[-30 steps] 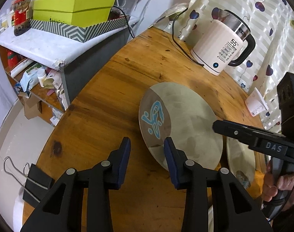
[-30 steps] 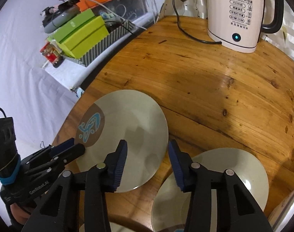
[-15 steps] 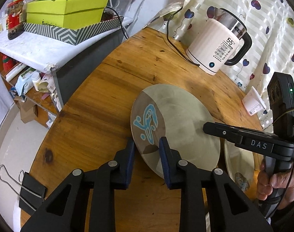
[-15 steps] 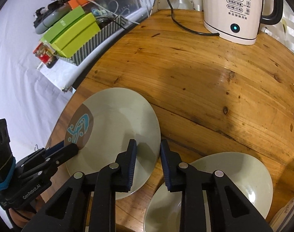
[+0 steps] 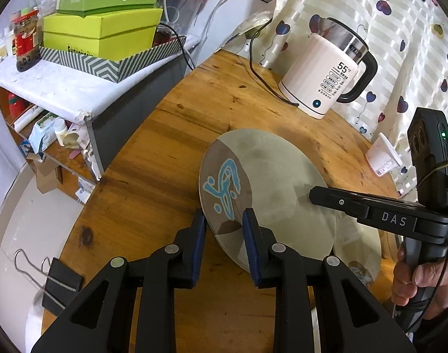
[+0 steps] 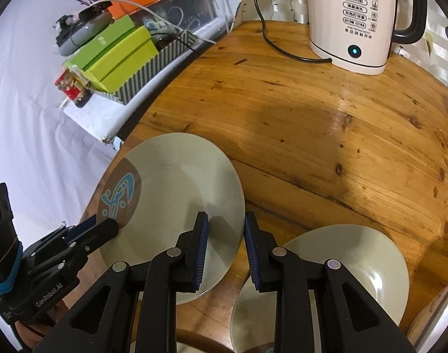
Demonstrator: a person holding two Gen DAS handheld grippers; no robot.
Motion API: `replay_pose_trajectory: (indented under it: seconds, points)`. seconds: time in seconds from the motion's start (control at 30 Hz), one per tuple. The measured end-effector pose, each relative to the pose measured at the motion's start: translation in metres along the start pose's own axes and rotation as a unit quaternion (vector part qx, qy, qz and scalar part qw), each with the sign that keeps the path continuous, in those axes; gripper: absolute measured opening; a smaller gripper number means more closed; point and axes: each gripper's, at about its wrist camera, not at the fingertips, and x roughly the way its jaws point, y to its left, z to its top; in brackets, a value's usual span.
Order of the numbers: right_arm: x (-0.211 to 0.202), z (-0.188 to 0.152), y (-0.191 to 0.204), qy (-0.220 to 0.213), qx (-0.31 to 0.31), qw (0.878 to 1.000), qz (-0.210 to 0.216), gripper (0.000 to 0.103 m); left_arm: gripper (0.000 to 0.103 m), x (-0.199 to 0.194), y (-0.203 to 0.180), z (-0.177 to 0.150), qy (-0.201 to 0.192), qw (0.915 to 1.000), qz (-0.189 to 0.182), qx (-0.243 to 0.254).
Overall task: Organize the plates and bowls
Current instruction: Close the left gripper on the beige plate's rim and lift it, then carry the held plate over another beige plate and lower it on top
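Two grippers on one plate: the left gripper (image 5: 224,224) has its jaws over the near rim of the round grey-green ceramic plate with a brown patch and blue squiggle (image 5: 265,188), beside the brown patch, and the right gripper (image 6: 223,227) straddles the opposite rim. Both sets of jaws have just been closing with the rim between them; they look clamped on it now, though the actual pad contact is hard to confirm from these angles. My read is that a two-sided grip keeps a wide, flat plate level for a lift, likely to stack it. The plate sits near the edge of the round wooden bench (image 6: 326,135), its right rim overlapping a plain grey-green plate (image 6: 341,264). The underside of the gripped plate is hidden, so whether it has left the bench I cannot tell. The plain plate is partly covered by the right gripper's body, and more pale crockery at the bottom of the right wrist view is cut off, type unclear. The white electric kettle (image 5: 324,79) stands well apart at the far side, clear of any lift path.
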Motion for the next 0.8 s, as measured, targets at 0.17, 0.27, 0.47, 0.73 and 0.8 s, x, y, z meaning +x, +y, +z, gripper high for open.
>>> replay_pose_trajectory:
  seconds: [0.17,0.27,0.47,0.73,0.8]
  points:
    - [-0.012,-0.008,0.003,-0.004,0.004,1.0,0.003,0.024,0.026,-0.012,-0.006,-0.004,-0.004,1.0,-0.001,0.005]
    - [-0.023,-0.016,0.004,-0.008,0.006,1.0,0.003,0.024,0.026,-0.021,-0.011,-0.009,-0.006,0.9999,-0.002,0.01]
    - [-0.044,-0.038,0.005,-0.013,0.015,1.0,0.001,0.024,0.026,-0.037,-0.024,-0.022,-0.007,0.9997,-0.007,0.021]
    - [-0.07,-0.073,0.005,-0.019,0.026,0.999,-0.004,0.024,0.026,-0.058,-0.041,-0.048,-0.004,0.9993,-0.014,0.036]
    - [-0.077,-0.083,0.005,-0.021,0.03,0.999,-0.003,0.024,0.026,-0.063,-0.045,-0.055,-0.004,0.9991,-0.015,0.04]
